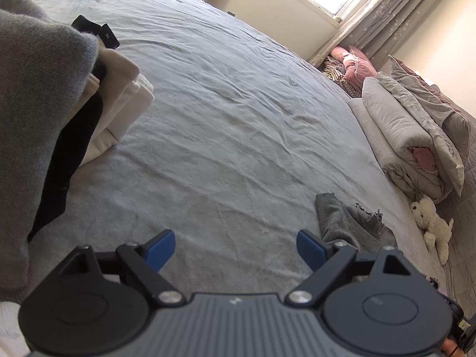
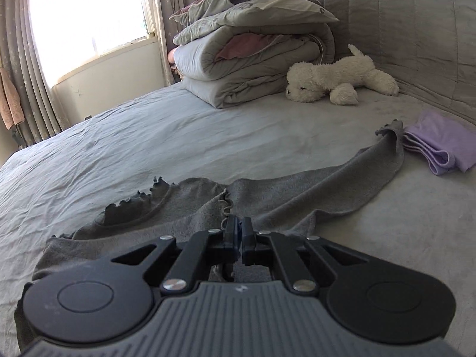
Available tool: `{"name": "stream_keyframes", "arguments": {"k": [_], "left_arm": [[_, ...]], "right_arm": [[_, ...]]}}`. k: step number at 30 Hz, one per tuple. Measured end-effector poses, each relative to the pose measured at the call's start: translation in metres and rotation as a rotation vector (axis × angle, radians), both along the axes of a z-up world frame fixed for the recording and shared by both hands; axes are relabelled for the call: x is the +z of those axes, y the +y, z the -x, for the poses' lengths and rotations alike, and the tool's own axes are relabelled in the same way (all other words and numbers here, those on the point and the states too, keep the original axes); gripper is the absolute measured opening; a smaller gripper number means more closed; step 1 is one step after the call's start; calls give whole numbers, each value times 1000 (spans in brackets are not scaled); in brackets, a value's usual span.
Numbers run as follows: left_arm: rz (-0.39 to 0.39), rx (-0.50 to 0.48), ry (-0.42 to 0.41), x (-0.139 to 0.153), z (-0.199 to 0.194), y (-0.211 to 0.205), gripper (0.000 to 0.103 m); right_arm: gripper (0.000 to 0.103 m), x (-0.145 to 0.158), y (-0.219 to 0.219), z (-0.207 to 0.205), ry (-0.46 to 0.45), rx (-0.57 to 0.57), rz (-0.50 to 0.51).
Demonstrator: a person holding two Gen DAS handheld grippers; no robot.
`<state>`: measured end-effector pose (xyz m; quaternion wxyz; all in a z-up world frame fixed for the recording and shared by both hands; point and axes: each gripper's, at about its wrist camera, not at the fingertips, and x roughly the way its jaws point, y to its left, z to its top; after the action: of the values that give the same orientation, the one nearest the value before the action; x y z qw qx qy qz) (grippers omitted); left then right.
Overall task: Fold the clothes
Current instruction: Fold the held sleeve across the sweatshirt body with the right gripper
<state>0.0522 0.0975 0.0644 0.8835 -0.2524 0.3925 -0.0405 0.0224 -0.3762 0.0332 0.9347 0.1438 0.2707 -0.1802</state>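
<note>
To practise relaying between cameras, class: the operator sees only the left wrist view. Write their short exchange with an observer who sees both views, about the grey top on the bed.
Operator: What is the right hand-held gripper doing?
Observer: The right hand-held gripper is shut on the frilled edge of the grey top.
Operator: Anything past the top that I cannot see?
Observer: Its sleeve ends beside a folded lilac garment.

One grey garment, one plush dog
</note>
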Motion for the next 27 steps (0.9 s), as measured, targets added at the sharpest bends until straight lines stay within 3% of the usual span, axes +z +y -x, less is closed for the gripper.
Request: {"name": "stream_keyframes", "arguments": {"k": [6, 9, 11, 12, 13, 15, 18, 21, 24, 27], "left_arm": [[-2, -9, 0, 0, 1, -2, 90], [5, -10, 2, 0, 1, -2, 89], [16, -9, 7, -1, 1, -2, 89], [23, -8, 10, -1, 1, -1, 89], [29, -7, 13, -2, 1, -1, 89], [33, -6, 14, -2, 1, -1, 89], [32, -7, 17, -3, 1, -1, 89], [55, -7, 26, -3, 0, 1, 89], [161, -6, 54, -9, -2, 9, 90], [351, -4, 120, -22, -5, 18, 90]], "right_arm": [[2, -8, -5, -2, 56, -6, -26], [15, -5, 8, -6, 78, -24, 106], [16, -4, 25, -5, 66, 11, 199], [22, -2, 32, -4, 55, 34, 219], [36, -1, 40, -3, 37, 63, 225], [49, 1, 59, -2, 3, 164, 214], [49, -1, 106, -6, -5, 424, 234], [49, -5, 152, -10, -19, 600, 319], [49, -7, 191, -20, -34, 726, 403], [49, -5, 210, -38, -46, 766, 444]]}}
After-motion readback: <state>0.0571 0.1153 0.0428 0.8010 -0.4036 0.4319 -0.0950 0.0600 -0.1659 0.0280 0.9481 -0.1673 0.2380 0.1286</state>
